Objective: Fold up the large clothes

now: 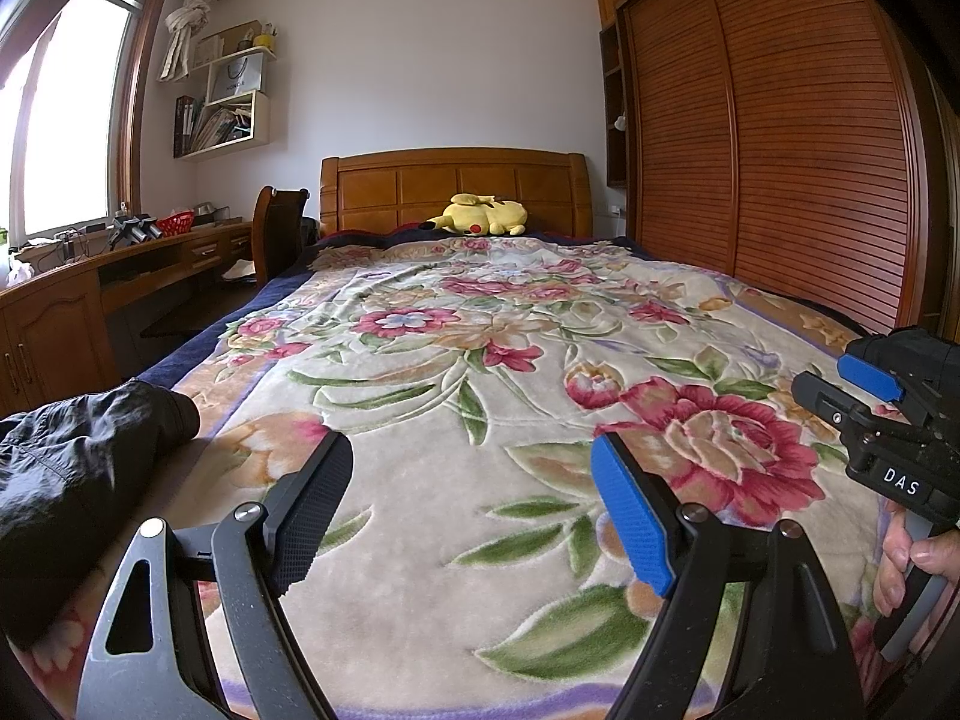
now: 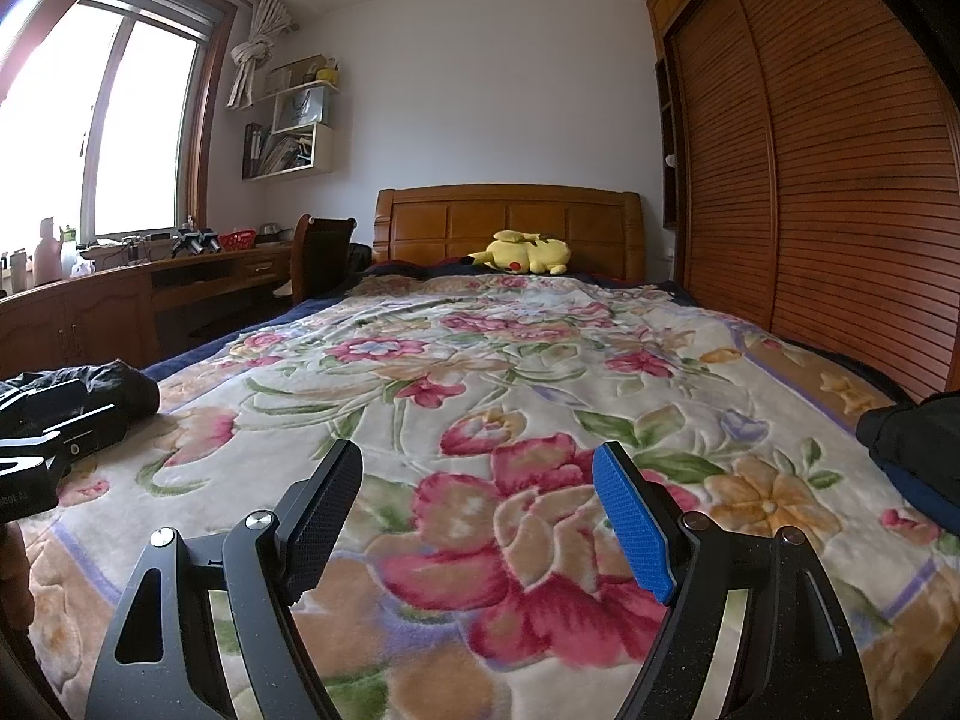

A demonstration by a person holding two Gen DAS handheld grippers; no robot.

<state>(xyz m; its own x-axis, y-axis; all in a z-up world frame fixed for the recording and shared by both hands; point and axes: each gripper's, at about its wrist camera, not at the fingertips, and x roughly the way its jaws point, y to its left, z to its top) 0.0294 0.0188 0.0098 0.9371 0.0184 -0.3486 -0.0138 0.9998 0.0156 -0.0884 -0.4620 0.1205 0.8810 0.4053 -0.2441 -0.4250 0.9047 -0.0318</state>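
Looking along your left gripper (image 1: 474, 474), you have the jaws spread wide with nothing between them — only the floral blanket (image 1: 480, 360) shows in the gap. The dark garment (image 1: 72, 468) lies bunched at the near left of the bed, just left of the black finger (image 1: 312, 510) and apart from it. At the right edge sits your right gripper (image 1: 870, 414), a hand (image 1: 918, 558) on its handle. A yellow plush (image 1: 480, 216) rests at the far end against the headboard (image 1: 453, 186), and a slatted wardrobe (image 1: 780, 138) runs down the right.

From the right wrist view, your right gripper (image 2: 480, 480) is likewise wide open and empty over a big red flower. The dark garment (image 2: 114, 384) is at the far left, behind the left gripper's body — well apart from these fingers. Another dark heap (image 2: 912, 444) lies at the right edge of the bed; what it is I cannot tell.
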